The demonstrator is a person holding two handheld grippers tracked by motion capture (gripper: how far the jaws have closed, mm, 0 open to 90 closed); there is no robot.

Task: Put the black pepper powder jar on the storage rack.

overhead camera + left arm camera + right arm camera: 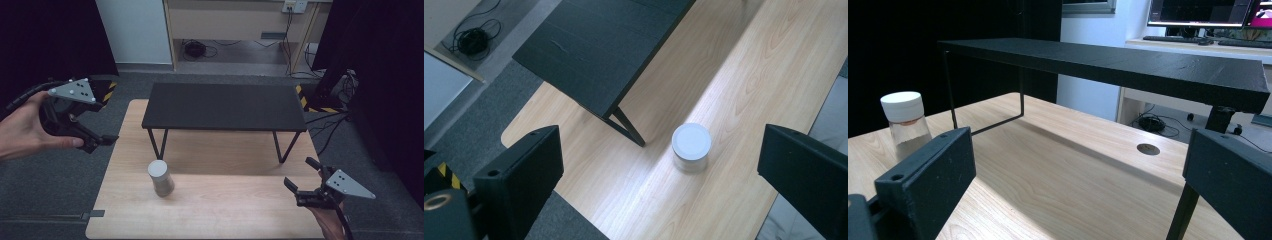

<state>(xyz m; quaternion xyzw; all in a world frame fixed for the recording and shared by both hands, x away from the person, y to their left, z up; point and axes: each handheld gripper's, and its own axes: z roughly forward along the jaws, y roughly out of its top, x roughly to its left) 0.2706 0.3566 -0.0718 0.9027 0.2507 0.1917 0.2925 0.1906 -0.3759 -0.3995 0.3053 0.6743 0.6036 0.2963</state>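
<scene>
A small clear jar [160, 178] with a white lid stands upright on the wooden table [225, 215], left of centre and just in front of a black low shelf [225, 106] on thin legs. A hand holds my left gripper [100, 141] in the air off the table's left edge. In the left gripper view, the left gripper [659, 150] looks down on the jar [691, 147] from well above, jaws wide apart and bare. My right gripper [302, 175] hovers low at the table's front right, open. From the right gripper [1080, 145], the jar [904, 125] is far off to the left.
The shelf [1108, 60] spans the table's back half, with open room underneath. A round cable hole [1148, 149] sits in the tabletop under it. Grey carpet surrounds the table, with cables [197, 49] and a cabinet behind. Black curtains hang on both sides.
</scene>
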